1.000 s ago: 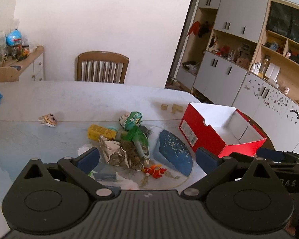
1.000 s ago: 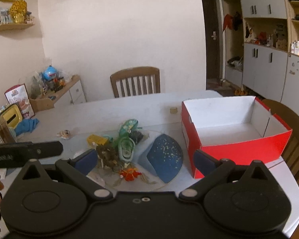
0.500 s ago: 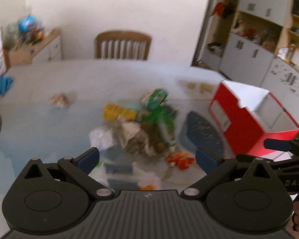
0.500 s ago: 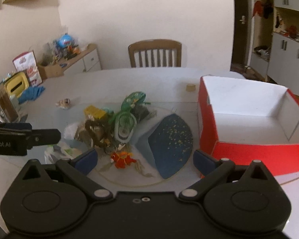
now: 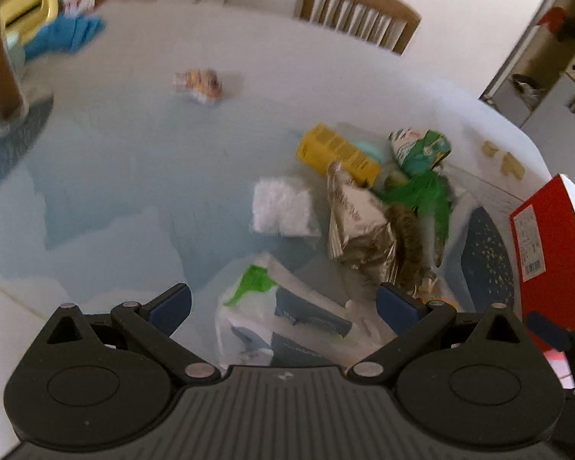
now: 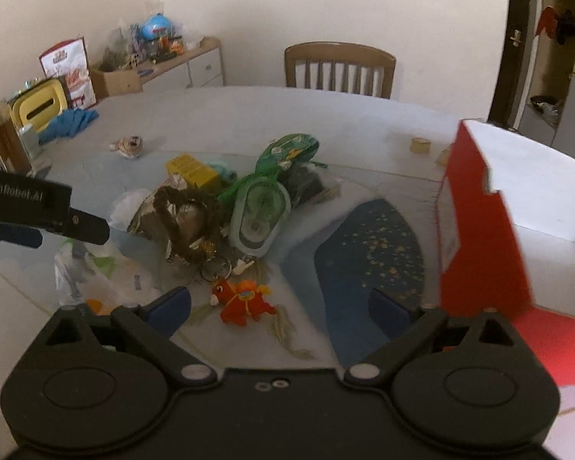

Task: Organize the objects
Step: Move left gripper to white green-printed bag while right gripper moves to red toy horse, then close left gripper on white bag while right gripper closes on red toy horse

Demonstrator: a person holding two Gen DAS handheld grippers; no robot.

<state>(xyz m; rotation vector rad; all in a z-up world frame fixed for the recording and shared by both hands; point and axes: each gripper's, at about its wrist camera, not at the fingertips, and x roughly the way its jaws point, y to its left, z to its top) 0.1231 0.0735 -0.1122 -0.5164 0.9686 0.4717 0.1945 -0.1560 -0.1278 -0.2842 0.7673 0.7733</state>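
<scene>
A pile of small objects lies mid-table: a yellow box (image 5: 337,153), a green packet (image 5: 421,147), a white pad (image 5: 281,207), a crumpled foil bag (image 5: 358,222) and a clear plastic bag with green print (image 5: 283,318). My left gripper (image 5: 283,306) is open, just above the plastic bag. In the right wrist view, a red toy horse (image 6: 243,303) lies in front of my open right gripper (image 6: 280,308). A brown rope ring (image 6: 188,222) and a green oval case (image 6: 258,216) lie behind it. The red box (image 6: 479,222) stands open to the right.
A small wrapped toy (image 5: 199,84) lies apart at the far left. A blue cloth (image 6: 71,122), a yellow holder (image 6: 38,109) and a jar (image 6: 4,138) stand at the table's left edge. A wooden chair (image 6: 339,69) is behind the table. Small wooden blocks (image 6: 419,145) lie near the box.
Both grippers have moved forward and tilted down toward the pile. The left one now hangs over the plastic bag and the right one is close to the red toy horse.
</scene>
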